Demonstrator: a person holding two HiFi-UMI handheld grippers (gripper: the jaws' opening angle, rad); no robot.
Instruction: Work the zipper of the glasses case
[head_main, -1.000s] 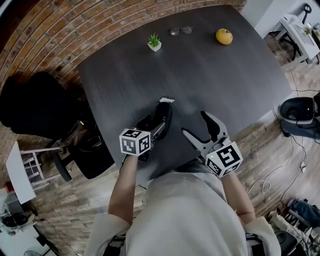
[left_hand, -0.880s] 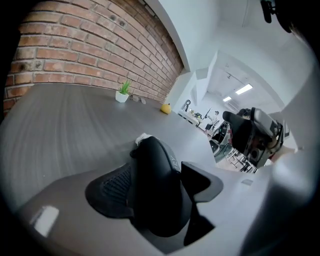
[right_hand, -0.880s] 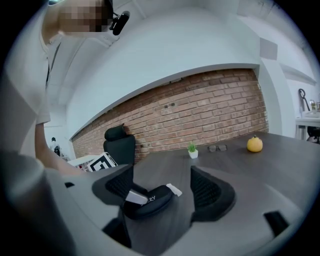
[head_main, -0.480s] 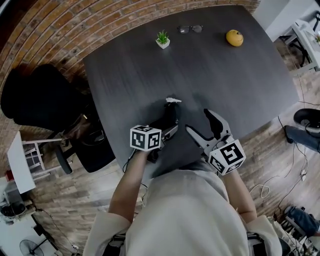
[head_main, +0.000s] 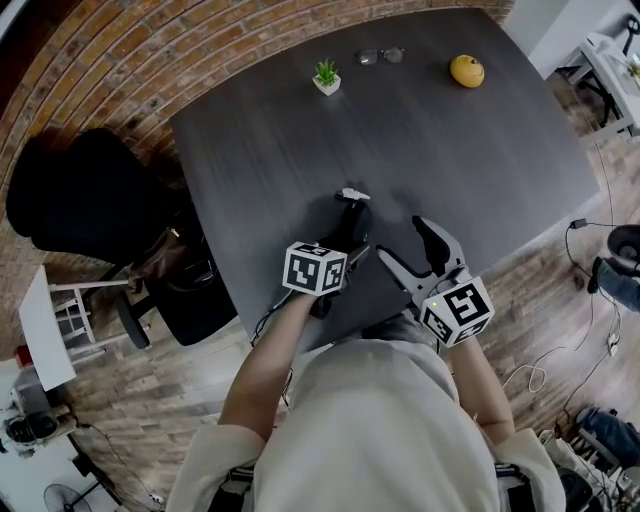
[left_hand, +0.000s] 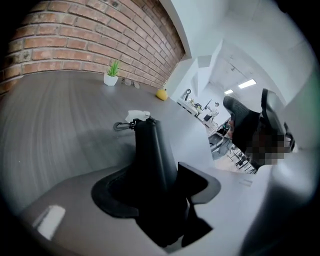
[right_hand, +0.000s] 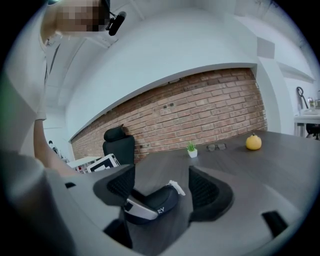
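Observation:
A black glasses case (head_main: 351, 222) lies on the dark table (head_main: 480, 160) near its front edge, a white tag (head_main: 352, 193) at its far end. My left gripper (head_main: 345, 245) has the near end of the case (left_hand: 152, 160) between its jaws, which are closing; both pads look pressed against its sides. A small metal clip (left_hand: 120, 126) sticks out by the tag. My right gripper (head_main: 405, 243) stands just right of the case, jaws wide and closing slightly, with nothing between them. In the right gripper view the case (right_hand: 155, 200) lies ahead of the right gripper (right_hand: 162, 187).
At the table's far side stand a small potted plant (head_main: 327, 78), a pair of glasses (head_main: 380, 56) and a yellow fruit (head_main: 466, 70). A black office chair (head_main: 80, 200) is off the left edge, beside a brick wall.
My left gripper has moved forward along the case onto its near end, and its jaws have drawn in. The right gripper has stayed about where it was.

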